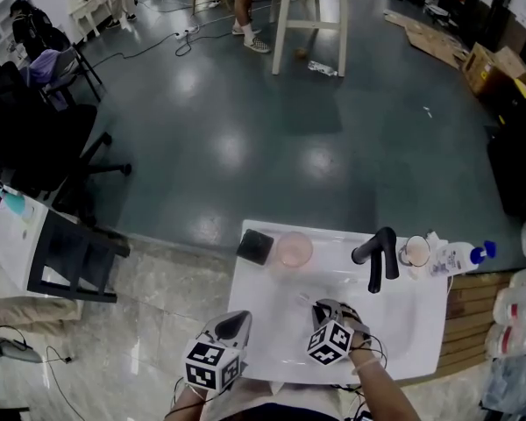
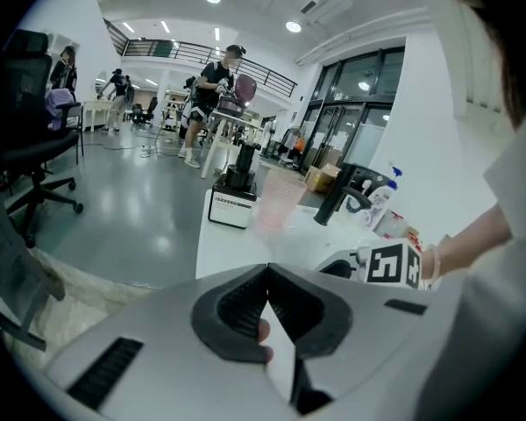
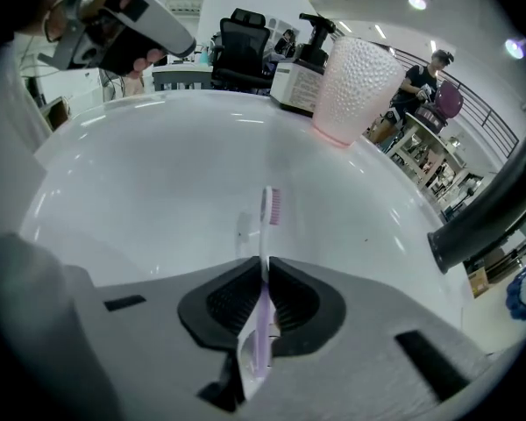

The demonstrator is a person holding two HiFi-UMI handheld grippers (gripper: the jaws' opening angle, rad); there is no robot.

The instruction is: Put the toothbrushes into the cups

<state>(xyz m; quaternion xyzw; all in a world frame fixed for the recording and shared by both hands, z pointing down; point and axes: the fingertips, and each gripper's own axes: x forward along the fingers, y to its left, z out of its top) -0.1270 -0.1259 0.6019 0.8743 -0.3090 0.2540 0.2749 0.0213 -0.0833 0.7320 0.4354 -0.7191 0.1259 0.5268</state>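
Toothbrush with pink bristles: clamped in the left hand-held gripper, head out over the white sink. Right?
Not the left. The right hand-held gripper is clamped on the toothbrush, head out over the white sink; the right gripper view shows it. The left hand-held gripper is shut with no toothbrush in it.

The white basin (image 1: 263, 331) lies open up to the pink cup (image 1: 293, 250) on its back rim; a black box (image 1: 255, 246) stands just left of that cup; the black faucet (image 1: 379, 257) rises between it and the second cup (image 1: 415, 252), with a pump bottle (image 1: 456, 257) just beyond.
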